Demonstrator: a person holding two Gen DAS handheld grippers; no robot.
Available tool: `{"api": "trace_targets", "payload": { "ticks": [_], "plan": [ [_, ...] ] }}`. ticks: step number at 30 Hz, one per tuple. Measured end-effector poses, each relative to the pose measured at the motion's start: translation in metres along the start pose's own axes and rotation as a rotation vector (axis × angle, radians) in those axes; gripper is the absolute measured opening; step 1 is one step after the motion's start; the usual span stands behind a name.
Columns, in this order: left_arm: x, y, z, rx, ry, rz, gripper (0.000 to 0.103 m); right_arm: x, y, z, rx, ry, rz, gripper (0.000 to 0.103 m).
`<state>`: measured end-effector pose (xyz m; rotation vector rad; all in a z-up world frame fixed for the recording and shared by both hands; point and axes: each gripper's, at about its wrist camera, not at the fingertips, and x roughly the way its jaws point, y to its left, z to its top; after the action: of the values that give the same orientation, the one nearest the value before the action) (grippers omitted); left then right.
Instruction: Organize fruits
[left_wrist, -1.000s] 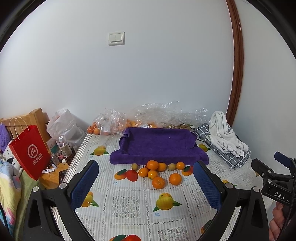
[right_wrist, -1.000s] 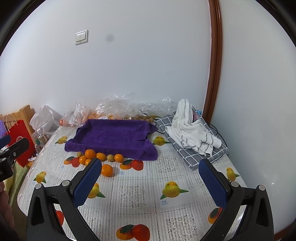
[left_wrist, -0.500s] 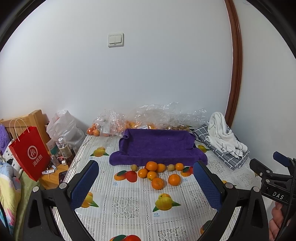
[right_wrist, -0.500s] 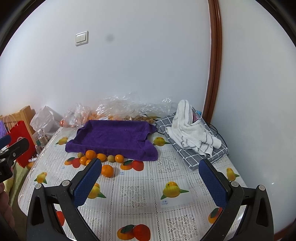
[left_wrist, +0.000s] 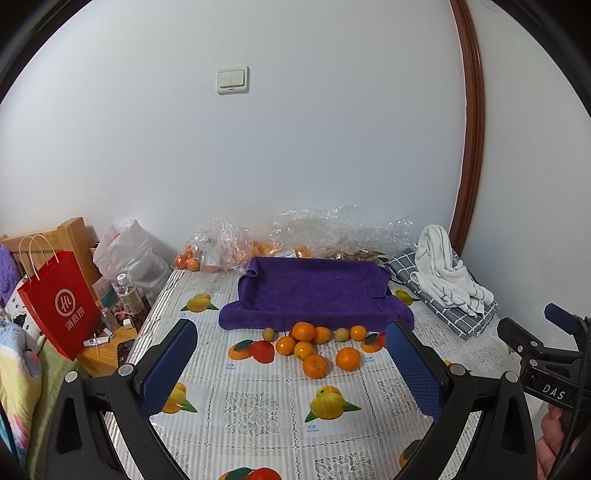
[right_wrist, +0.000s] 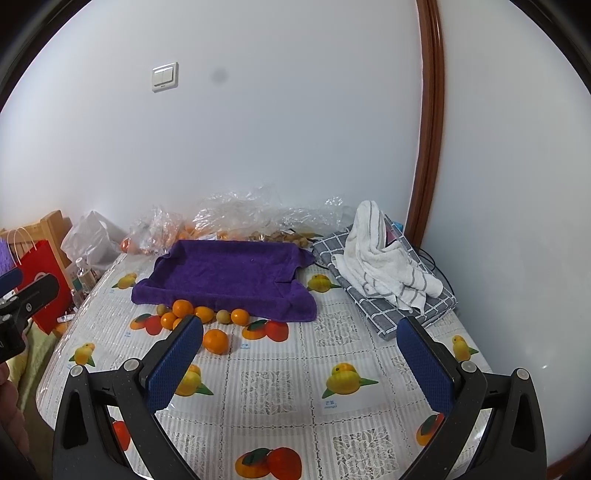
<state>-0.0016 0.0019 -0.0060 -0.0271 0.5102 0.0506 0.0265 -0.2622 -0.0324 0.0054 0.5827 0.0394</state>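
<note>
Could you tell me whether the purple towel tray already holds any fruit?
Empty: the purple towel tray shows only bare cloth, and the loose fruits lie on the tablecloth before it.

My left blue pad (right_wrist: 173, 363) hid part of the oranges (right_wrist: 183, 308); fruit inside the plastic bags (left_wrist: 221, 245) stayed blurred.

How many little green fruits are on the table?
2. Left green fruit lies at the left end of the oranges; right green fruit sits among them, near the right end. Bags may hide more.
</note>
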Motion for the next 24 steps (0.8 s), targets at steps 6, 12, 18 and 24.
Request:
{"api": "trace_targets", "payload": {
  "ticks": [6,12,18,24],
  "plan": [
    [0.000,0.001,0.000,-0.002,0.001,-0.001,0.103,0.000,-0.001,0.000,0.001,0.001,0.003,0.103],
    [-0.002,0.002,0.003,0.000,-0.002,0.000,0.103,0.001,0.002,0.001,-0.004,-0.001,0.003,0.103],
    [0.002,0.004,0.005,-0.013,0.009,0.004,0.103,0.006,0.009,-0.001,-0.020,0.004,0.001,0.103],
    [0.023,0.013,0.009,-0.036,0.023,0.011,0.103,0.026,0.012,-0.003,-0.015,0.034,0.010,0.103]
  ]
}}
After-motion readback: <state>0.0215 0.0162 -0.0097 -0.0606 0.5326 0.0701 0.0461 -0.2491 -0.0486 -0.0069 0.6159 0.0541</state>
